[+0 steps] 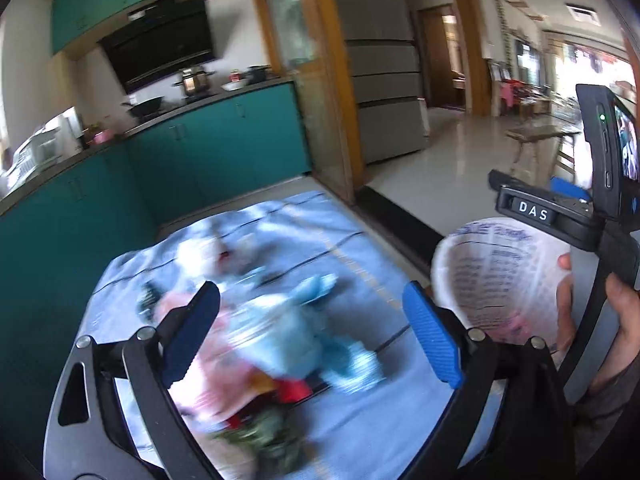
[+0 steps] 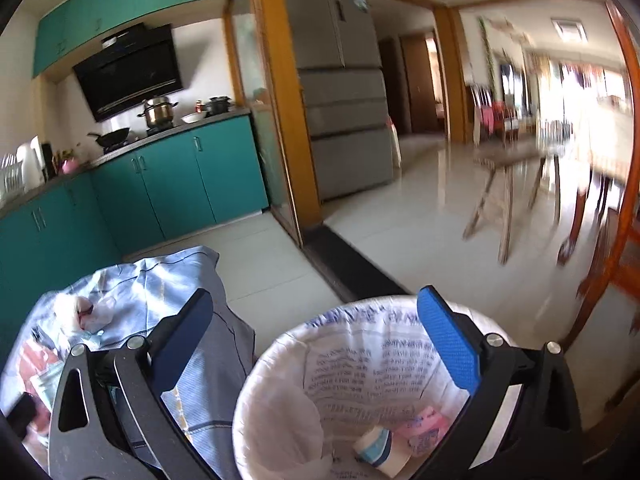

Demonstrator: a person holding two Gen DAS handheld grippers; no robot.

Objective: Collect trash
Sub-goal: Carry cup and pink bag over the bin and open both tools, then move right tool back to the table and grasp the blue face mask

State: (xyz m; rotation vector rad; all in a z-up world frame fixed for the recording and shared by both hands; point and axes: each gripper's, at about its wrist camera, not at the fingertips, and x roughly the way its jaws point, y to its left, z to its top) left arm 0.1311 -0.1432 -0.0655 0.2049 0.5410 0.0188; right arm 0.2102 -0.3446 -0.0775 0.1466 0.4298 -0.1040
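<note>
Blue-padded fingers of the left gripper [image 1: 312,332] are standing wide apart nearest the lens, with nothing pressed between them. Beyond and below the gap, a heap of trash [image 1: 276,344] is lying on a pale blue cloth [image 1: 360,248] spread over a low surface; pink, light blue, red and green pieces are showing, but motion blur is smearing them and what each piece is cannot be made out. To the right of that gripper, a white printed trash bag [image 1: 496,268] is standing open, clear of the cloth, with fingers of a hand [image 1: 616,300] showing at its far edge beside the black body of the other tool.

Seen from the right wrist, the right gripper [image 2: 316,340] is likewise gaping, its pads touching nothing. Its right finger [image 2: 448,344] is hanging over the mouth of the trash bag [image 2: 280,380], while its left finger [image 2: 184,340] is hanging over the edge of the cloth [image 2: 168,276]. Inside the bag, a pink wrapper [image 2: 424,428] and a white-and-blue packet [image 2: 380,448] are lying at the bottom, partly cut off by the gripper frame and the picture's lower edge. More trash [image 2: 80,312] is sitting on the cloth at the left, partly hidden behind the gripper linkage.

Farther off, teal cabinets [image 2: 180,184], a grey fridge [image 2: 344,112] and a wooden stool [image 2: 508,196] are standing on the tiled floor, the stool blurred.
</note>
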